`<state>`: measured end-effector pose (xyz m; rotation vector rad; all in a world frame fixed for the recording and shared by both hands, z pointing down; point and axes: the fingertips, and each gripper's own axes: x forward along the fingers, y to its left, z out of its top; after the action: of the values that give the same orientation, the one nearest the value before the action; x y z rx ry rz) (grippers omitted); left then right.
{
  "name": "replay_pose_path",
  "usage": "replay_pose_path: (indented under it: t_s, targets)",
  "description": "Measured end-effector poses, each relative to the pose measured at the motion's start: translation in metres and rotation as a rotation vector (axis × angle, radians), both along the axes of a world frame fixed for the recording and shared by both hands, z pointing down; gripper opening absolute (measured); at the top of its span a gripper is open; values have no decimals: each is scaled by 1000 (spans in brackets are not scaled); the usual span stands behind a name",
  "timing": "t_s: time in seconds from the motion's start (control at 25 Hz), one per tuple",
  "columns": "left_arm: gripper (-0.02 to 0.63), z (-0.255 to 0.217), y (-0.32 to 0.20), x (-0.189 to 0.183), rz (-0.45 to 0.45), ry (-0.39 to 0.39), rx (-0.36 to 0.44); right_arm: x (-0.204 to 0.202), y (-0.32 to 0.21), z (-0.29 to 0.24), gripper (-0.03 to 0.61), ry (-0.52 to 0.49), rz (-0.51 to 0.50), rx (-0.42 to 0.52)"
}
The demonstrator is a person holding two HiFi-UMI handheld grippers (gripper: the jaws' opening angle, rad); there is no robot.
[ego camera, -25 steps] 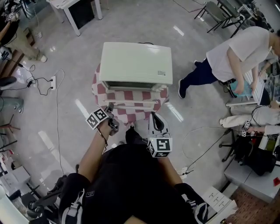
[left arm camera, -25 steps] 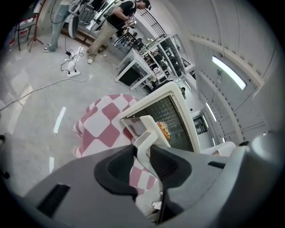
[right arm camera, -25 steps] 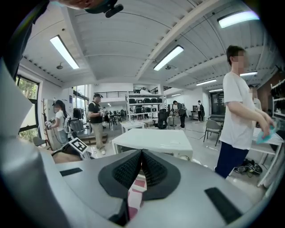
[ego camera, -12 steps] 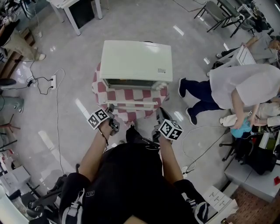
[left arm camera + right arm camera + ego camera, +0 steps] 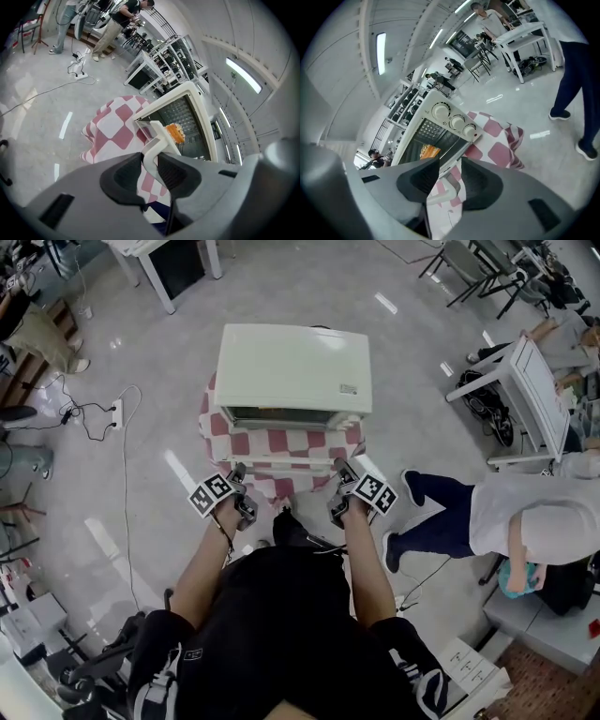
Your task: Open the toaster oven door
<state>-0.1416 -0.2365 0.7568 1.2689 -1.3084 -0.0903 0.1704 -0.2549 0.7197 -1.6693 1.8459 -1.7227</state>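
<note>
A cream toaster oven (image 5: 292, 371) stands on a small table draped in a red-and-white checked cloth (image 5: 281, 442). Its door (image 5: 286, 463) hangs open toward me, and orange food (image 5: 174, 132) lies on the rack inside. My left gripper (image 5: 236, 476) is shut on the left end of the white door handle (image 5: 152, 145). My right gripper (image 5: 341, 472) is at the handle's right end. Its jaws are opening, with the handle (image 5: 445, 190) between the pads and not pressed. The oven's knobs (image 5: 450, 117) show in the right gripper view.
A person in a white shirt (image 5: 530, 521) bends over close at my right. A power strip and cable (image 5: 117, 413) lie on the floor at the left. White tables (image 5: 525, 390) and chairs stand at the far right, and another table (image 5: 164, 263) at the back left.
My right gripper rose from in front of my body to the right end of the door handle. The person at the right walked nearer. The left gripper kept its hold.
</note>
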Motion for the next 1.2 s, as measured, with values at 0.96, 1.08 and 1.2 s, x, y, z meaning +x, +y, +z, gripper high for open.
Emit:
replay_pose_path:
  t_s: [0.96,1.08,1.2]
  targets:
    - [232,-13,-9,-44,98,151,187,-8,25,28,92,-38,-19,-48]
    - [119,-8,-9,-32,232,121,175,-9,27,30,92,-13,-39,-50]
    - [109,-1,-5,-29,307,59,140,-10,29,37,92,16,-66,-63]
